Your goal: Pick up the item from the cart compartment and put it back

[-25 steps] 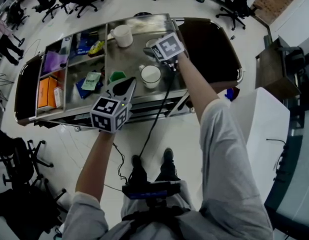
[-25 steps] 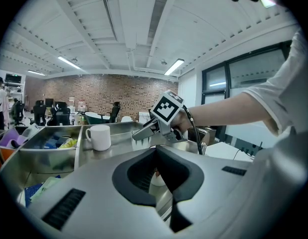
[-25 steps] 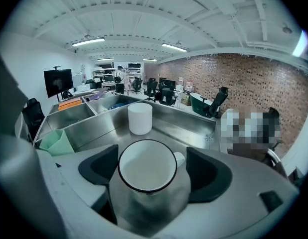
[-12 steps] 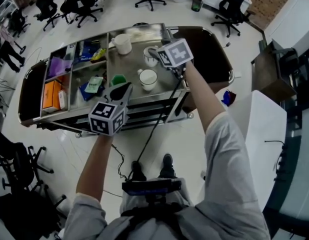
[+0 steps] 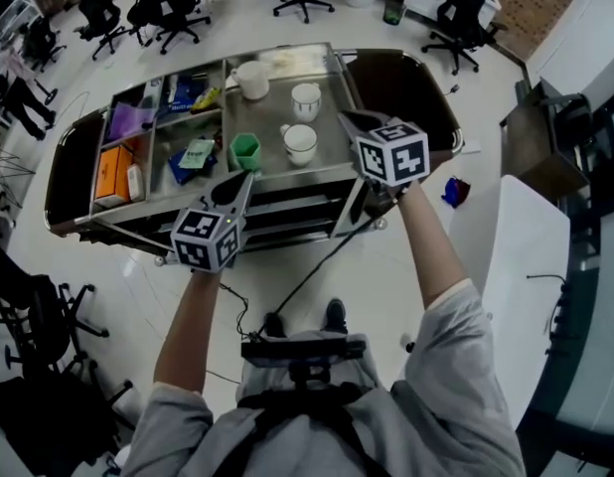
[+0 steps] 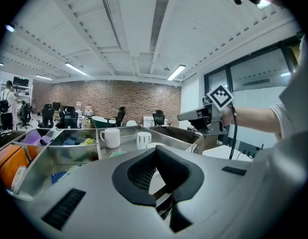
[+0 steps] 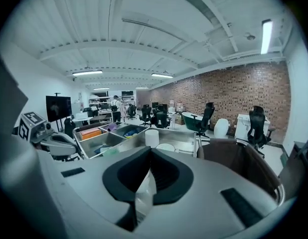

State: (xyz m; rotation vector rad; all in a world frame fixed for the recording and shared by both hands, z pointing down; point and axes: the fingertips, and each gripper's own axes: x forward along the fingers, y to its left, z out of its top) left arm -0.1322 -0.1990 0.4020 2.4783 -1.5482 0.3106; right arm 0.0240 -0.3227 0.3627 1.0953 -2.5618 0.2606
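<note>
Head view, cup on cart, beyond just-closed empty right tongs

The cart is bare metal, brushed, with a dull sheen. The white mugs on it look like glazed ceramic, smooth and glossy; the green cup to their left looks like plastic. The left gripper has a smooth, matt grey plastic shell and ribbed black pads. The person's sleeve is soft grey cloth. The pale floor is polished and reflective, the far wall rough brick
</note>
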